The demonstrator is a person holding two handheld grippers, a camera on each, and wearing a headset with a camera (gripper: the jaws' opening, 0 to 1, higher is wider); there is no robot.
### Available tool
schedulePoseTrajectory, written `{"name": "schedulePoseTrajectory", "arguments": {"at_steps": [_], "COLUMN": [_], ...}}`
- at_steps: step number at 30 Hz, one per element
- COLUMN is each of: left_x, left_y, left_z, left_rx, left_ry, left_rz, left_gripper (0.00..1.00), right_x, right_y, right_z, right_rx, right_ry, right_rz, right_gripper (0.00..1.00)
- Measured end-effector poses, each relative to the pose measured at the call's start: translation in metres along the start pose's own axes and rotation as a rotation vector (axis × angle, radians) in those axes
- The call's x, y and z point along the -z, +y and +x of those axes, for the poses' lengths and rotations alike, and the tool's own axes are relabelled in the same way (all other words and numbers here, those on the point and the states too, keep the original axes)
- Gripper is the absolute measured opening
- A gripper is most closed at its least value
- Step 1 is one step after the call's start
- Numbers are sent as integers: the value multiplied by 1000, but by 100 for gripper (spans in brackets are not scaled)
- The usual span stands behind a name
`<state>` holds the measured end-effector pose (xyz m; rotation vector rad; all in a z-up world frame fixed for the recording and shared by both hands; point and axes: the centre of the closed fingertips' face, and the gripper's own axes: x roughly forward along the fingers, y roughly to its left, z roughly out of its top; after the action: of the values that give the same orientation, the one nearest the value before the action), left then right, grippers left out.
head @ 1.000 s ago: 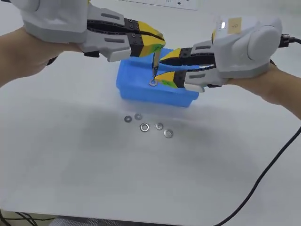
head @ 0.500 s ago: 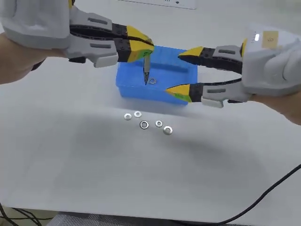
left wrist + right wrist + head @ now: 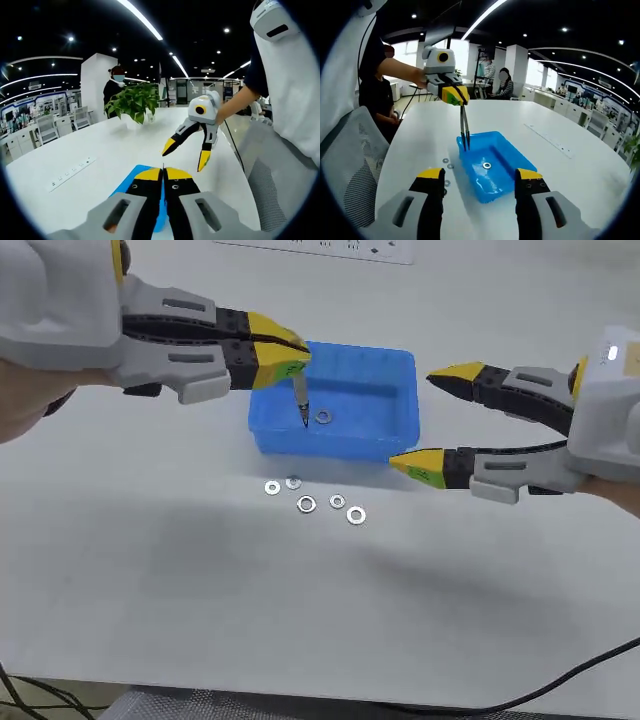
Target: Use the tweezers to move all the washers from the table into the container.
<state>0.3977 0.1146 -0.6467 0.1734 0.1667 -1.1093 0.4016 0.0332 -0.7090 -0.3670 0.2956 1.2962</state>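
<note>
While the left gripper (image 3: 285, 348) kept its jaws pressed together on the top of the tweezers (image 3: 300, 400), the tweezers hung point-down from them into the blue container (image 3: 400, 390). In the right gripper view the tweezers (image 3: 464, 125) dropped from that gripper (image 3: 451, 94) to the near-left part of the container (image 3: 470, 155), and their tips looked closed with nothing between them. One washer (image 3: 322, 417) lay flat on the container's floor, near the tips but apart from them; it showed at mid-floor in the right gripper view (image 3: 486, 165).

The right gripper (image 3: 420, 418) stood at the container's right side with its jaws spread wide and nothing between them, the lower tip just in front of the container's near-right corner. The left gripper view showed it (image 3: 185, 157) beyond the left gripper's own closed jaws (image 3: 162, 172).

Five more washers (image 3: 307, 504) lay in a loose cluster on the white table (image 3: 200, 590), just in front of the container's near wall. A black cable (image 3: 590, 670) crossed the table's near-right corner.
</note>
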Motion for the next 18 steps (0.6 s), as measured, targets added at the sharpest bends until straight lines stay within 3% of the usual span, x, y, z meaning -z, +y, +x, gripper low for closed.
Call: {"name": "schedulePoseTrajectory", "arguments": {"at_steps": [13,18], "left_x": [-17,-25], "left_y": [5,-1], "left_z": [-9,-14], "left_rx": [-21,-14], "left_ry": [-21,-26], "left_rz": [27,43], "left_gripper": [5,5], "right_x": [0,6], "right_y": [4,8], "right_z": [-16,-20], "right_rx": [33,33], "right_ry": [-6,12], "right_rz": [23,30], "right_gripper": [59,62]}}
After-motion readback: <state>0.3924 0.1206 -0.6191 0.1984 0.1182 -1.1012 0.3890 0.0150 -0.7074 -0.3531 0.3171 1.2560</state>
